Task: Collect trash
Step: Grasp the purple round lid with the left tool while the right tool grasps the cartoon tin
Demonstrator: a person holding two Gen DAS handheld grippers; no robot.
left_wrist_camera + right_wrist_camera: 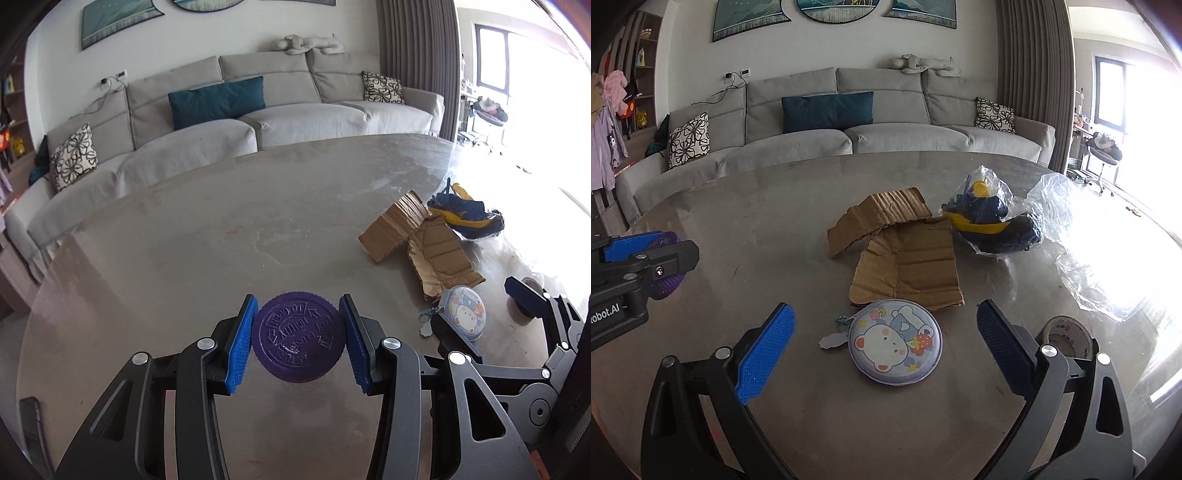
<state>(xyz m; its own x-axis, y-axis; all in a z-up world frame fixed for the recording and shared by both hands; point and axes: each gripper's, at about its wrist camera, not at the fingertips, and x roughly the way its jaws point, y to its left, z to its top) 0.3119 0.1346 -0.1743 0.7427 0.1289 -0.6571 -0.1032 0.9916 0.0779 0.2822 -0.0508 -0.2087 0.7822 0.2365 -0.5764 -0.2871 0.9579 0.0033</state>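
Observation:
My left gripper (298, 341) is shut on a purple screw cap (298, 338), held just above the grey table (166, 240); the cap also shows in the right wrist view (665, 288) at far left. My right gripper (884, 347) is open and empty, its blue pads either side of a round cartoon-bear pouch (895, 341) lying on the table. Beyond the pouch lie torn cardboard pieces (905, 262), then a navy-and-yellow toy in a clear plastic bag (993, 221). The pouch (463, 312) and cardboard (417, 236) also show in the left wrist view.
A roll of tape (1067, 336) sits on the table behind my right finger. Crumpled clear plastic (1082, 266) spreads at the table's right side. A grey sofa (849, 140) with cushions runs behind the table. A dark phone-like object (31, 413) lies at the table's left edge.

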